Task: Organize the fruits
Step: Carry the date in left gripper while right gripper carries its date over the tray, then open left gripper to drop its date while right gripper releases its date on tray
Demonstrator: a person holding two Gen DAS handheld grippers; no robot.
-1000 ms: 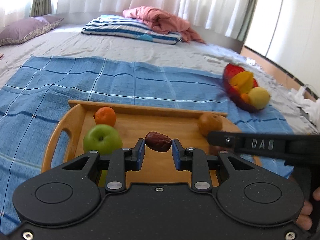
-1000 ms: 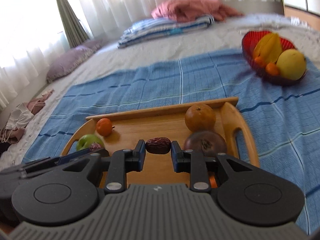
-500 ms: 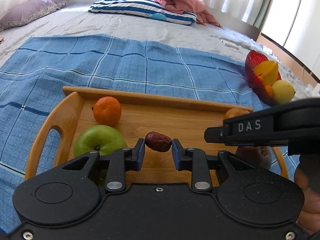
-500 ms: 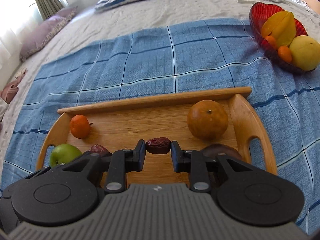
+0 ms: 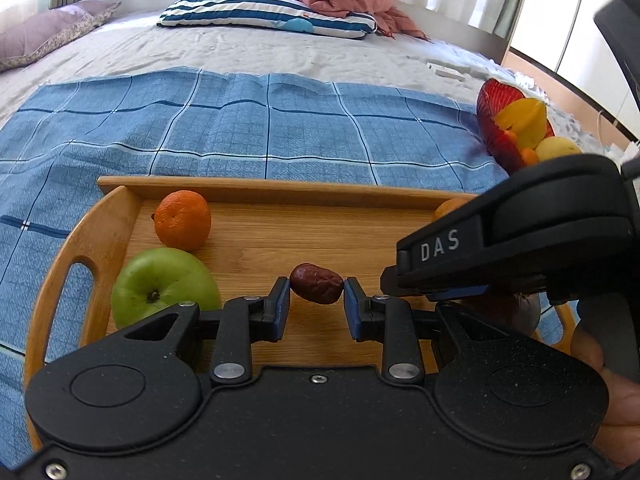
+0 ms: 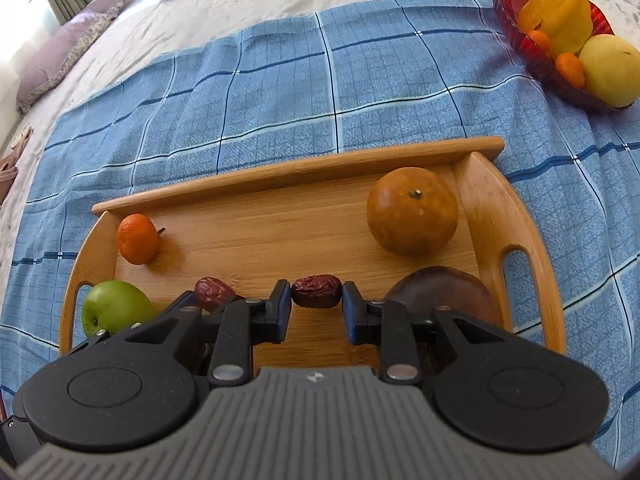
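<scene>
My left gripper is shut on a dark red date just above the wooden tray. My right gripper is shut on a second date over the same tray. On the tray lie a green apple, a small mandarin, a large orange and a dark brown fruit. The left gripper's date shows at the left of the right wrist view. The right gripper's body crosses the right of the left wrist view.
A red glass bowl with a starfruit, small oranges and a yellow fruit stands at the far right on the blue checked cloth. The cloth lies on a bed with pillows and a pink blanket at the back.
Both grippers have tilted down and come lower over the tray, each still holding its date. The tray and its fruit look larger and nearer now.
</scene>
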